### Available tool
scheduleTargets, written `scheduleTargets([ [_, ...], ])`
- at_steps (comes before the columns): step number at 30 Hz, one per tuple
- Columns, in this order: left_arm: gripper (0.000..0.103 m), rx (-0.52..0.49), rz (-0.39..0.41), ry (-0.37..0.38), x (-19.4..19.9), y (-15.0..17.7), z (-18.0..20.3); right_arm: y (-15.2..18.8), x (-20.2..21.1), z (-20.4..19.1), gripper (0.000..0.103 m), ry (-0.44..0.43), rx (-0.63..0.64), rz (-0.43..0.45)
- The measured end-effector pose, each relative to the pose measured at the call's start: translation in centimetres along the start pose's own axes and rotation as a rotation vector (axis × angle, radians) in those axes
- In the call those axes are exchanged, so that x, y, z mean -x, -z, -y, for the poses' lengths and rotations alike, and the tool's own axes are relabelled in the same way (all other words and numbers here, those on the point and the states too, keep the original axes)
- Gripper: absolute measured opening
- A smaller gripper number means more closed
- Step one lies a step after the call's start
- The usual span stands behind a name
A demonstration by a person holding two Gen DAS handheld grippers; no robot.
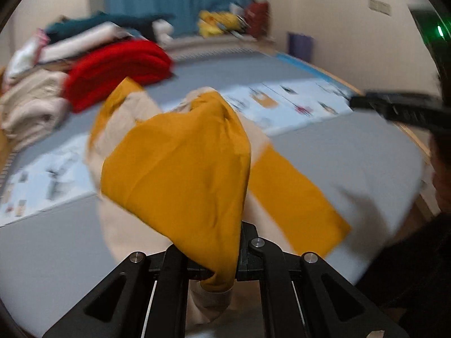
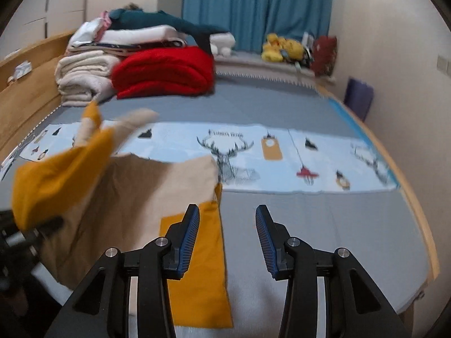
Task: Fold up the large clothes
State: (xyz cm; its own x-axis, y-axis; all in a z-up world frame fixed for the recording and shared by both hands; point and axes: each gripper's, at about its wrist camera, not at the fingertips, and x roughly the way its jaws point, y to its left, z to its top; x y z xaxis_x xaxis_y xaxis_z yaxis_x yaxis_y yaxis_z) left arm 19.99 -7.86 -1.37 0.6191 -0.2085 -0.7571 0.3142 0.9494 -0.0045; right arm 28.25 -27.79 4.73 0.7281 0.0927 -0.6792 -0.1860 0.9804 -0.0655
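Your left gripper [image 1: 214, 270] was clamped on a bunch of the mustard-and-beige garment [image 1: 174, 169], jaws nearly together with yellow cloth pinched between them and a beige cuff hanging just below; the lifted part draped up and away from you, blurred. Your right gripper [image 2: 227, 236] stood about half open with nothing between its blue pads [image 2: 188, 242]; it hovered over the garment's near right edge, one finger above a yellow panel, the other above bare grey bedsheet [image 2: 324, 225]. The garment lay on the near left part of the bed, partly flat on the sheet, partly raised in your left grip; one sleeve stuck up toward the headboard side.

Progress, as I judged it: this piece was mid-fold; its body was already spread, one portion was held up, no tidy rectangle yet; I could not tell how many folds it already had. At the far left a stack of folded laundry [image 2: 93, 64] sat beside a red folded blanket [image 2: 166, 70], well apart from the garment; whether those were finished work or simply stored there, I could not say. Left to do, probably: lay the held part across, smooth it, fold again, then stack.
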Motion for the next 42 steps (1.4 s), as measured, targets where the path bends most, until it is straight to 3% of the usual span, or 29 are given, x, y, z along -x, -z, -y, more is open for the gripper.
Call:
scheduleTargets([
  [3, 0.012, 0.009, -0.111, 0.059, -2.6, 0.0, 0.7, -0.1, -0.6, 0.8, 0.043, -0.019, -0.008, -0.024],
  [5, 0.026, 0.046, -0.148, 0.112, -3.1, 0.2, 0.3, 0.5, -0.7, 1.4, 0.043, -0.043, -0.026, -0.043],
  [7, 0.032, 0.07, -0.141, 0.149, -2.5, 0.3, -0.3, 0.8, -0.9, 1.5, 0.043, -0.065, -0.034, -0.056],
  [11, 0.047, 0.078, -0.043, 0.157, 0.8, 0.3, -1.2, 0.9, -1.5, 0.2, 0.043, -0.115, -0.028, -0.072],
  [15, 0.048, 0.129, 0.075, 0.087, 4.2, 0.5, -4.0, 1.1, -2.3, -2.0, 0.043, -0.174, -0.006, -0.103],
  [18, 0.048, 0.264, 0.11, 0.006, 5.6, 0.9, -8.5, 1.2, -3.0, -3.7, 0.043, -0.237, -0.005, -0.138],
  [20, 0.048, 0.385, 0.065, -0.078, 5.3, 1.9, -12.1, 1.5, -3.9, -5.0, 0.045, -0.3, -0.02, -0.188],
  [24, 0.046, 0.585, -0.045, -0.112, 4.2, 4.2, -16.7, 2.3, -6.1, -7.5, 0.049, -0.389, -0.035, -0.299],
  [29, 0.046, 0.595, -0.088, -0.131, 3.9, 5.0, -17.4, 3.9, -9.3, -9.4, 0.049, -0.365, 0.003, -0.449],
  [30, 0.046, 0.584, -0.092, -0.129, 3.7, 4.8, -17.2, 4.3, -9.7, -9.9, 0.044, -0.343, 0.029, -0.47],
  [31, 0.046, 0.578, -0.096, -0.131, 3.5, 4.6, -17.0, 4.4, -9.7, -10.0, 0.032, -0.342, 0.044, -0.474],
  [32, 0.046, 0.578, -0.1, -0.131, 3.3, 4.5, -16.9, 4.4, -9.6, -10.3, 0.005, -0.356, 0.065, -0.468],
  [35, 0.046, 0.594, -0.112, -0.116, 2.7, 5.0, -16.7, 3.6, -7.5, -9.9, 0.004, -0.409, 0.076, -0.379],
  [38, 0.046, 0.592, -0.12, -0.095, 1.9, 4.6, -16.0, 2.7, -4.3, -7.4, 0.003, -0.481, 0.008, -0.258],
  [42, 0.047, 0.549, -0.121, -0.062, 1.0, 3.8, -14.4, 3.4, -1.8, -2.6, 0.003, -0.377, -0.051, -0.184],
])
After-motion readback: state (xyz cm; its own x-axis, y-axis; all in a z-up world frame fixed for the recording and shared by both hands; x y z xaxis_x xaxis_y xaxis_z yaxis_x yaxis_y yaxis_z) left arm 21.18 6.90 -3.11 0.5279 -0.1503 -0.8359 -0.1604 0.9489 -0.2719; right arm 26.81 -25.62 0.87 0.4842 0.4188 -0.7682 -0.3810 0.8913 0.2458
